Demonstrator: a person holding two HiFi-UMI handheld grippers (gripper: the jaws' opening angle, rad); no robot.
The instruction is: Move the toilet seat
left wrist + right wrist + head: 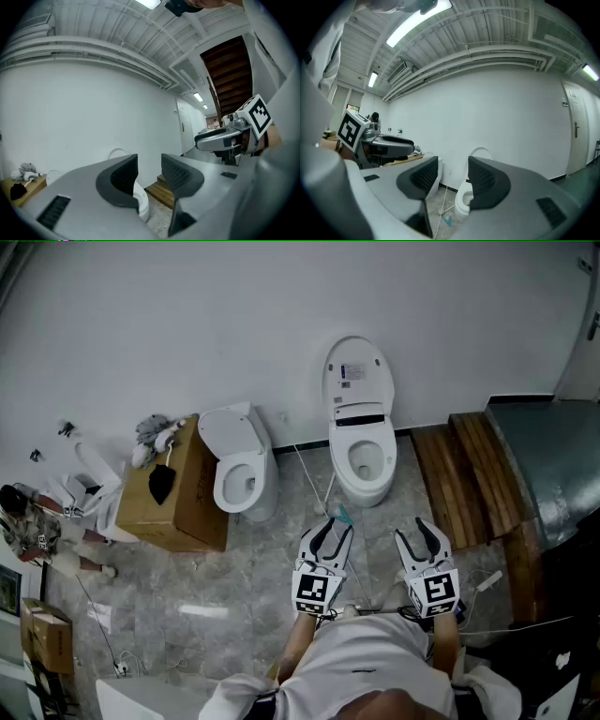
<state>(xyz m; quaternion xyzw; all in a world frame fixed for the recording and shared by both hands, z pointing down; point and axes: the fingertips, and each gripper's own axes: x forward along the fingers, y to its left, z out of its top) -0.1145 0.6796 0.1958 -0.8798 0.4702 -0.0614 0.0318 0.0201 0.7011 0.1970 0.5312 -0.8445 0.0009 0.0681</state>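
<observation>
A white toilet stands against the far wall with its lid raised upright. Both grippers hover over the floor in front of it, apart from it. My left gripper is shut and holds nothing; my right gripper is also shut and holds nothing. In the left gripper view the jaws point level at the wall, and the toilet bowl shows low behind the left finger. The right gripper view has the toilet and its raised lid between and behind the jaws.
A second white toilet stands to the left, beside a cardboard box with small items on top. A wooden platform and a metal surface lie to the right. Cables run across the floor. A person sits far left.
</observation>
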